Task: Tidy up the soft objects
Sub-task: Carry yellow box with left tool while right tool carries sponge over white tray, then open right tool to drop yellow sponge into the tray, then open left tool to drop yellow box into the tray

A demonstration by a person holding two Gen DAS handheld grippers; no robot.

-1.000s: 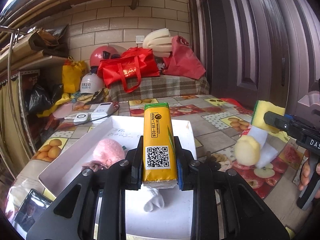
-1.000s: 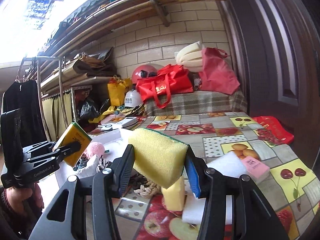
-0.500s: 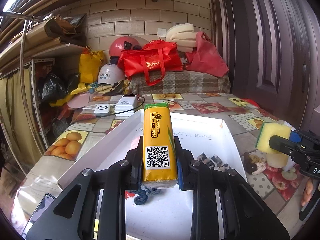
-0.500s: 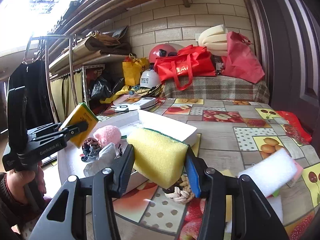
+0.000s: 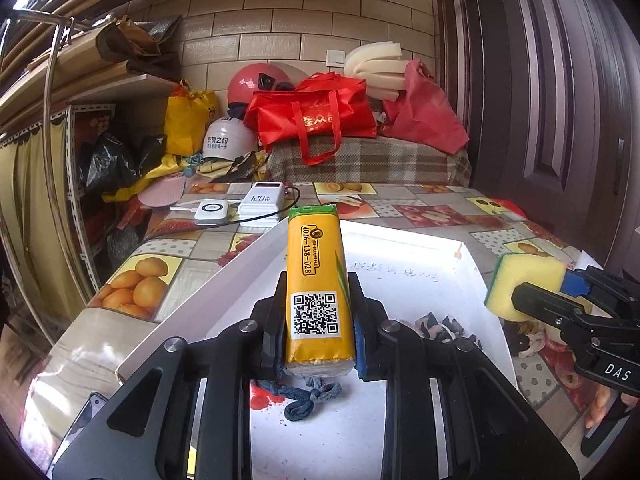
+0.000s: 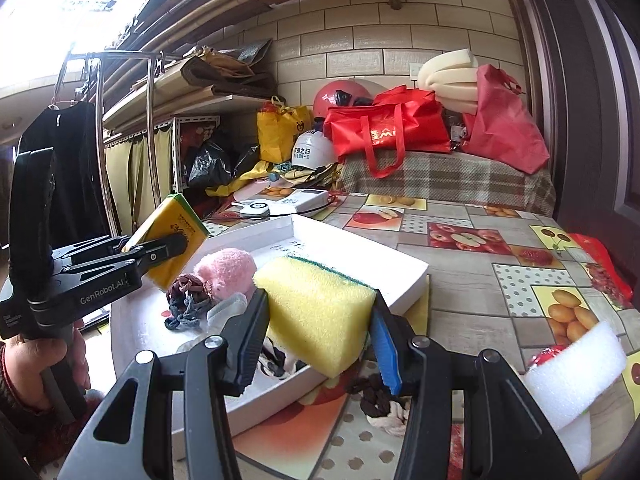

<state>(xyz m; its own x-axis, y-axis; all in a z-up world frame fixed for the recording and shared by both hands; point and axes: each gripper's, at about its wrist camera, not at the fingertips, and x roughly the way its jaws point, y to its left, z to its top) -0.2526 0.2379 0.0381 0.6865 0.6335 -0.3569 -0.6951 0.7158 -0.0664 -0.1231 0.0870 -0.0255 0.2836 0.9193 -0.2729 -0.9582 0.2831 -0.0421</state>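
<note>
Fruit-print tablecloth (image 6: 472, 280); brick wall (image 5: 280, 40) behind.

At the lower middle of the frame the left gripper (image 5: 318, 336) is clamped on a yellow packet (image 5: 317, 292) with a green top and a square code label, held above a white tray (image 5: 404, 280). Below the packet a dark blue cord (image 5: 308, 398) lies on the tray, and a small black-and-white bundle (image 5: 436, 326), perhaps hair ties, sits to the right. At the right edge the right gripper (image 5: 532, 294) grips a yellow sponge (image 5: 524, 284) over the tray's right rim.
</note>
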